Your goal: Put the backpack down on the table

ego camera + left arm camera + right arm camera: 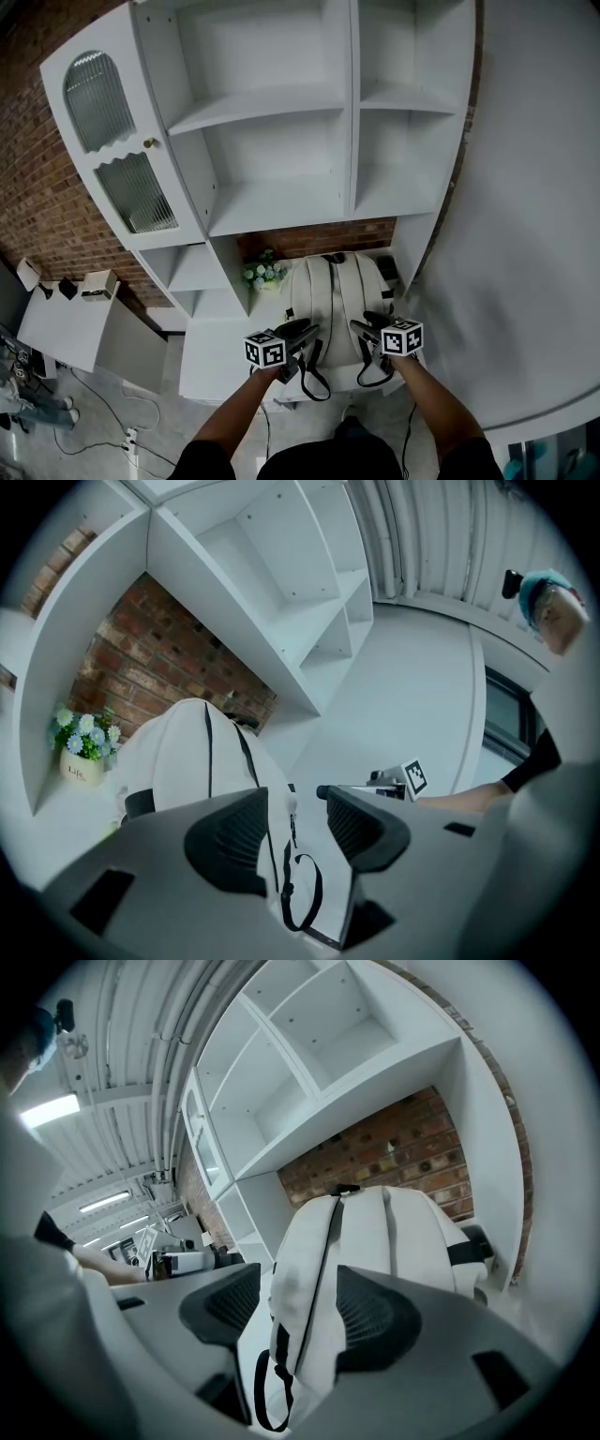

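Note:
A white backpack [337, 295] with black straps stands upright on the white table [216, 361], leaning back towards the brick wall. My left gripper [302, 332] is at its lower left and my right gripper [364, 328] at its lower right, both just in front of it. In the left gripper view the backpack [187, 752] shows beyond the open left gripper [295, 822], with a black strap loop [302, 892] seen through the gap. In the right gripper view the backpack [375, 1232] stands past the open right gripper [300, 1307]; neither jaw presses on it.
A small pot of flowers [265, 274] stands on the table left of the backpack. White shelving [281, 122] rises over the table, with a glass-door cabinet [122, 159] at its left. A dark object [386, 272] lies right of the backpack. A low white table [66, 328] is at far left.

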`<state>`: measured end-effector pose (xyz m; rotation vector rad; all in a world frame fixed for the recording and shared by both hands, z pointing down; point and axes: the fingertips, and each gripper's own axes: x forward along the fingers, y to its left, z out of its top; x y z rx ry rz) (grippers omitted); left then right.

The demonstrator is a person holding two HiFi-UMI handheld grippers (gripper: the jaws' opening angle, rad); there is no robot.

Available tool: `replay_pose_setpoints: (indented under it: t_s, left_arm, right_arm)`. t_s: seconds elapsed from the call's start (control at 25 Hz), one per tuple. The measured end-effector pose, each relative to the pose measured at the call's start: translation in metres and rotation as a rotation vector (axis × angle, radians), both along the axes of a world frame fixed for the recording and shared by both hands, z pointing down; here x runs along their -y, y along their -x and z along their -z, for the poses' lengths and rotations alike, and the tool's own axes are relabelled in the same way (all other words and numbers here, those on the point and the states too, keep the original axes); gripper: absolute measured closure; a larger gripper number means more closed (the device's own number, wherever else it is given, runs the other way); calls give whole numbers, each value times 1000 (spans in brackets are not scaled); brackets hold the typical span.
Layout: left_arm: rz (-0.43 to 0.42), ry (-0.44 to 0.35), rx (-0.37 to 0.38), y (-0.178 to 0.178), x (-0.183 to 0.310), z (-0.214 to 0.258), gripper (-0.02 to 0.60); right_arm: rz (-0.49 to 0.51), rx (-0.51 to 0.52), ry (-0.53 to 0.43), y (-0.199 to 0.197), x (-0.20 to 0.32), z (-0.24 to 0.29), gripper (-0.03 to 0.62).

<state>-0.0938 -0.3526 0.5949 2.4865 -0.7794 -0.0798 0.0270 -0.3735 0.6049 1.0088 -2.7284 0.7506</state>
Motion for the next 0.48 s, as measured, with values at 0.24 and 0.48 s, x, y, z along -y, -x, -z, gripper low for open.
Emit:
replay_pose_setpoints:
  t_s: [0.24, 0.48]
  left_arm:
    - [37, -100, 18, -5, -27, 24, 382]
    - [-7, -159, 9, -28, -79, 42, 383]
  right_arm:
    - [19, 14, -24, 17, -35, 18, 339]
    - [19, 42, -69, 32, -88, 42, 339]
